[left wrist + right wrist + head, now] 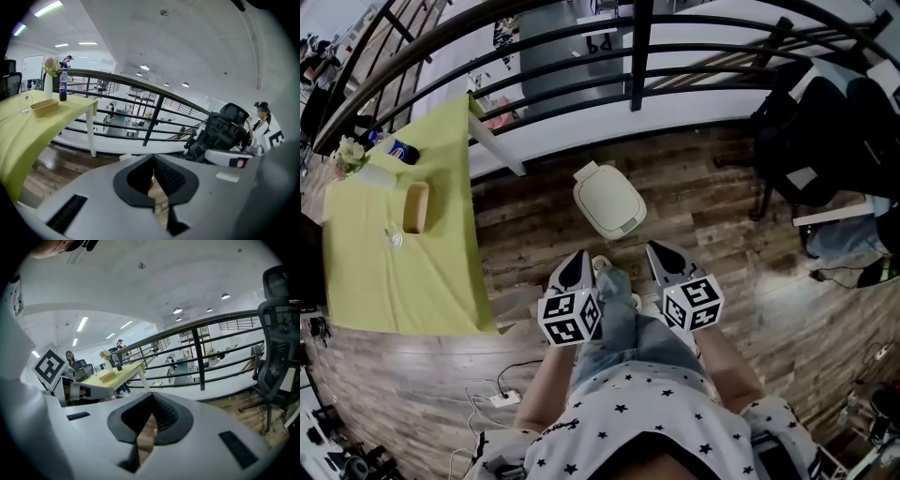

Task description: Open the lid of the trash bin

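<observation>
- Head view: only view showing the whole trash bin [609,199]. One bin, white, lid down, on the wood floor [712,225] just ahead of the person's knees and in front of the black railing [581,56].
- Left gripper [576,259] and right gripper [662,253] are held side by side over the lap, tips towards the bin and apart from it. There are two marker cubes, one on each.
- One table [394,272] with a yellow-green cloth sits at left, carrying one bottle [399,150], one wooden tray [415,206] and one bunch of flowers [349,153]. A small item near the tray is too small to tell.
- A dark office chair [825,112] at right is cut off by the frame edge.
- Left gripper view: left gripper [152,158] has its jaws closed, pads meeting at the tips with nothing between them.
- The bin is hidden behind the gripper body. A pale sliver at its top edge can't be identified.
- This view shows the table [18,136] side-on, with bottle [63,86], flowers [50,66] and tray [44,107], plus a person [260,123] at far right that the head view lacks.
- Right gripper view: right gripper [152,396] also has its jaws pressed together and holds nothing.
- No bin visible. It shows the left gripper's marker cube [48,366] at left, the table [112,375] far off, and a chair [277,333] cut off at right.
</observation>
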Available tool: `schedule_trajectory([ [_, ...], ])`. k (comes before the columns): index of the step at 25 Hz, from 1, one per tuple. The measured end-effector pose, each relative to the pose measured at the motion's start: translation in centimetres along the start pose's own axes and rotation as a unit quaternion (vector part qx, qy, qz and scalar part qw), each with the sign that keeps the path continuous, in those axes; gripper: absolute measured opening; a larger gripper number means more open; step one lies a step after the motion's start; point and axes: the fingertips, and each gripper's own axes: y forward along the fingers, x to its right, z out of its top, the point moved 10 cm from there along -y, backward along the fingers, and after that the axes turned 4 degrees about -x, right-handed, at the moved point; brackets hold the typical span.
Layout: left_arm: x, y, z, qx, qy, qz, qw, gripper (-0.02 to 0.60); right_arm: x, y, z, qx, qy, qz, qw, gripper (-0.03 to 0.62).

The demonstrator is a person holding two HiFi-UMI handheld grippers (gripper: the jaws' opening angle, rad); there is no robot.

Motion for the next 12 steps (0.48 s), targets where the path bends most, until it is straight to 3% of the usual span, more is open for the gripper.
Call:
schedule_trajectory([
  [12,-3.3,5.6,-0.1,-0.008,-0.001,-0.005,1.0,0.012,2.6,5.6,-2.7,-0.026,0.006,-0.028,0.999,-0.006],
])
